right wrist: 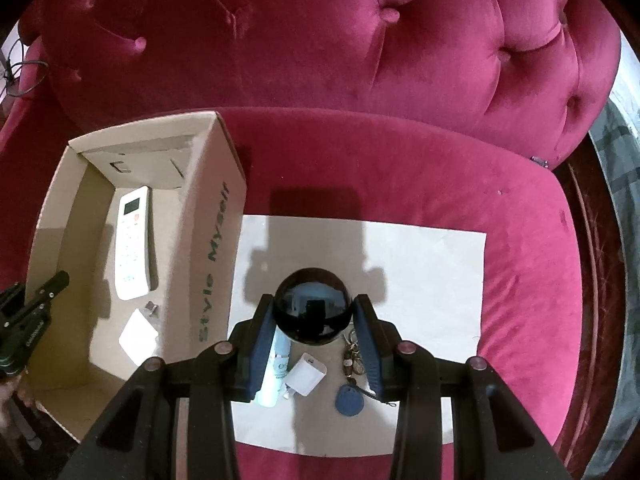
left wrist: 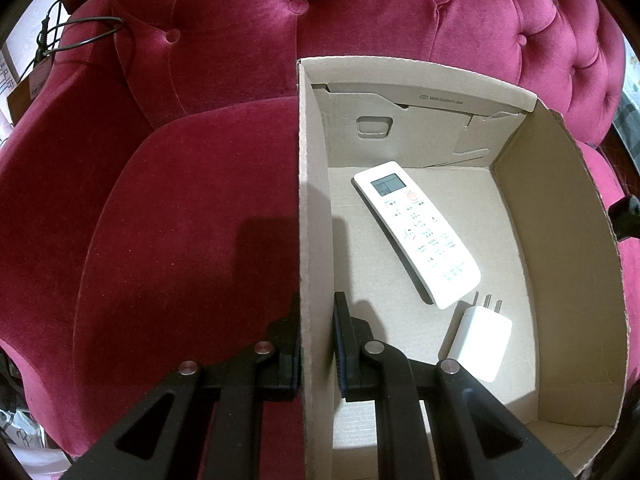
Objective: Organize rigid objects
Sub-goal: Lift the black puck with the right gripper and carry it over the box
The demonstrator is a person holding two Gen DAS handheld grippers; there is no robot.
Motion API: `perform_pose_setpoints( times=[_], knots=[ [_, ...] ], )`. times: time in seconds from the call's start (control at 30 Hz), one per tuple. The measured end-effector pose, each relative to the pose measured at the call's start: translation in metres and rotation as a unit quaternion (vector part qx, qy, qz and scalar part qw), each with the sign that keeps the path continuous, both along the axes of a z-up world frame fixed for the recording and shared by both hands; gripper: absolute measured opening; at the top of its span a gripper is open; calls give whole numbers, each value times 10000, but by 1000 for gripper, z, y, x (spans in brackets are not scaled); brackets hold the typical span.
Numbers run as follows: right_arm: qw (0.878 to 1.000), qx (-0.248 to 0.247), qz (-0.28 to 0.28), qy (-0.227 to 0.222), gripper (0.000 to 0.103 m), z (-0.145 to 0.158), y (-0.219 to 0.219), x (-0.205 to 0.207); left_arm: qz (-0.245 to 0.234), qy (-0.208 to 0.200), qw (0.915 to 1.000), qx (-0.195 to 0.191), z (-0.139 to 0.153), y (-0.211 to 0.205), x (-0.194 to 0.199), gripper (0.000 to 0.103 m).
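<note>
One box (right wrist: 208,240) sits on the sofa. Inside the box: one remote (right wrist: 132,248) and one charger (right wrist: 138,334). Beside the box, to its right, lies one paper sheet (right wrist: 432,280). On that side of the box there are five things: one black ball (right wrist: 312,306), one tube (right wrist: 274,376), a second charger (right wrist: 306,374), one bunch of keys (right wrist: 352,356) and one blue tag (right wrist: 348,400). That makes two chargers in all. Two claws are in view.

My left camera looks steeply down, close over the box (left wrist: 316,240) wall. My right camera looks down from higher; the box (right wrist: 212,240) at nine o'clock is their shared ground.
</note>
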State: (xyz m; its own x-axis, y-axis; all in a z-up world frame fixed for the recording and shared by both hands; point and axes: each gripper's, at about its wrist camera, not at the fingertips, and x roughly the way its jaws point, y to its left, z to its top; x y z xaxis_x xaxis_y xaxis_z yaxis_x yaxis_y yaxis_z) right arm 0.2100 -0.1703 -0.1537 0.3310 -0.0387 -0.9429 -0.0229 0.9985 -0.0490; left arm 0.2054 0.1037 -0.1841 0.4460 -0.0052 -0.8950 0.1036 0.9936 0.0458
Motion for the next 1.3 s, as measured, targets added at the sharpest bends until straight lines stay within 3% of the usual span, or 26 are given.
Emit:
perform_pose_setpoints(
  times=[0.33,0.63,1.3],
  knots=[
    [9997,-2,199,-134,42,37,23,-1,-1,3,10000,-10,0,0,0,14],
    [9987,83,469,-198,42,48,51,1,1,2,10000,-4,0,0,1,14],
    [9927,304,1162,-84,42,31,131,3,-8,3,10000,-12,0,2,0,14]
  ],
)
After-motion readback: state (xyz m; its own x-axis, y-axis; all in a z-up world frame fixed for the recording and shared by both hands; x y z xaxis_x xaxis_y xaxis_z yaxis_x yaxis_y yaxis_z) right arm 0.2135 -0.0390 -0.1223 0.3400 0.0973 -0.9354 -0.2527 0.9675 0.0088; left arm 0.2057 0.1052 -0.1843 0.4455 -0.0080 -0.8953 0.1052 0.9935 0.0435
